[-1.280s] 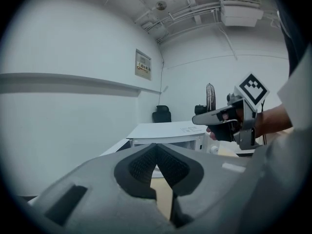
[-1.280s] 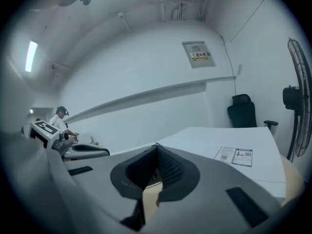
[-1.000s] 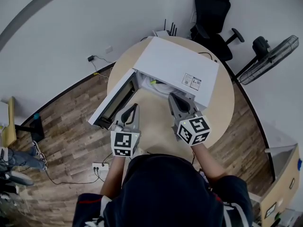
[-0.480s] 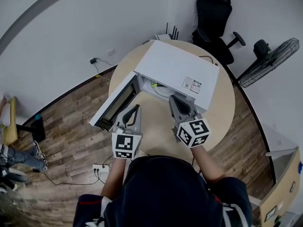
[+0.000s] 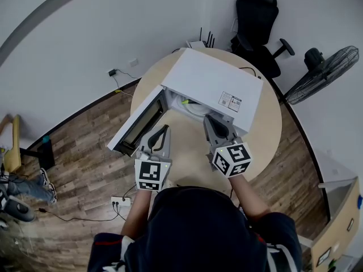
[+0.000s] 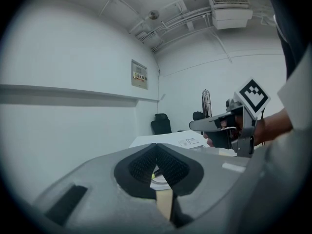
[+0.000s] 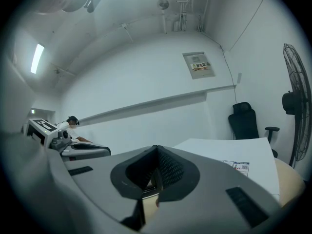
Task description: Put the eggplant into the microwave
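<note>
Eggplant [image 5: 184,101] lies inside the open microwave [image 5: 212,81], and from the head view we make out only its yellow-green end at the left of the cavity, beside the white plate [image 5: 196,108] in there; the rest of it is hidden under the microwave's top. We see the microwave standing on the round wooden table [image 5: 190,152] with its door [image 5: 139,123] swung wide to the left. Our left gripper [image 5: 164,128] is held above the table just in front of the door, its jaws closed tip to tip with nothing between them. Our right gripper [image 5: 209,118] is at the right side of the cavity mouth, its jaws likewise pressed together and empty. Behind the table we see a black office chair [image 5: 255,16] and a standing fan [image 5: 323,69]
</note>
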`<state>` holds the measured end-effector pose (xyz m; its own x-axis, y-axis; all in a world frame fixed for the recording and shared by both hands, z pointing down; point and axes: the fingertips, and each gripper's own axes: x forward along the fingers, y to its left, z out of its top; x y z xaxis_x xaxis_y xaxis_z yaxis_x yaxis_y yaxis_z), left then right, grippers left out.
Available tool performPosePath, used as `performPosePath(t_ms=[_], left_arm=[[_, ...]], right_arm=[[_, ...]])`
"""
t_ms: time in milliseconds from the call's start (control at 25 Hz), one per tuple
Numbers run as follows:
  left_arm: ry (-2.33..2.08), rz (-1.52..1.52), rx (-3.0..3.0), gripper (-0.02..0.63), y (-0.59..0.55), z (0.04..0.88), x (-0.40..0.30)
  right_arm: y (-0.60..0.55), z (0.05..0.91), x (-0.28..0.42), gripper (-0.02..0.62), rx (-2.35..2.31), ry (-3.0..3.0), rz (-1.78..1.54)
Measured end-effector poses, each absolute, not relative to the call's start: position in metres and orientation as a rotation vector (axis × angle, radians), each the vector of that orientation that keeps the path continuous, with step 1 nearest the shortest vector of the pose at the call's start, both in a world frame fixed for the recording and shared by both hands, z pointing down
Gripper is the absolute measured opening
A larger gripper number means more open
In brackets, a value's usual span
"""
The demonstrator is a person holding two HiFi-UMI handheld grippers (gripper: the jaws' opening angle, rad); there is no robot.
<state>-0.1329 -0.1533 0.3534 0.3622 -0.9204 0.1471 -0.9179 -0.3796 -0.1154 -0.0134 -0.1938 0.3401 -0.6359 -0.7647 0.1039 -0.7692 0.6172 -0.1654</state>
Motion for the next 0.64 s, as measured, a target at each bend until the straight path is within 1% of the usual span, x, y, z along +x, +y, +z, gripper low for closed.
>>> performPosePath(t_ms=[640], left_arm=[[1.742, -0.276, -2.584, 0.014, -0.1461, 0.3520, -0.1360]], right_arm=[[-0.1859, 0.3404, -0.0157, 0.011, 1.327, -2.790, 0.273]])
